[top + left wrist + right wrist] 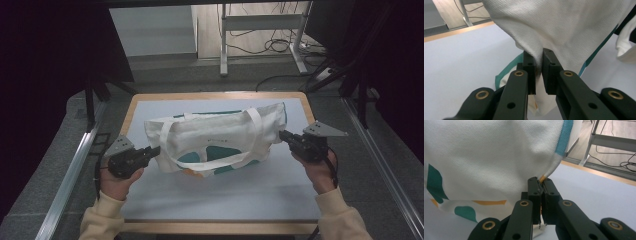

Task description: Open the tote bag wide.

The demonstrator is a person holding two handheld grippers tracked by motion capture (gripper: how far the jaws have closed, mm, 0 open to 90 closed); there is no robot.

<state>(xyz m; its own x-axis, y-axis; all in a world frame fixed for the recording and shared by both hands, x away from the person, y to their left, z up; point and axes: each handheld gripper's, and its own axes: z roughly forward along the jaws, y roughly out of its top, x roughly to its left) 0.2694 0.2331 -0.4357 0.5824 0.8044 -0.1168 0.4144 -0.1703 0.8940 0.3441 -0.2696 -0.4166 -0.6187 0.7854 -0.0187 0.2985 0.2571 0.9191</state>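
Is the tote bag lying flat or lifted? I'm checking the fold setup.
Partly lifted: the tote bag is pinched at both ends by the left gripper and right gripper.

A tote bag (215,137) lies across the middle of the table (280,195), its handles (205,162) falling toward the near edge. The left gripper (152,151) sits at the bag's left end, the right gripper (284,135) at its right end, each clamped on a corner. Beyond the table's far edge stands a desk frame (260,22) with cables (280,45) on the floor.
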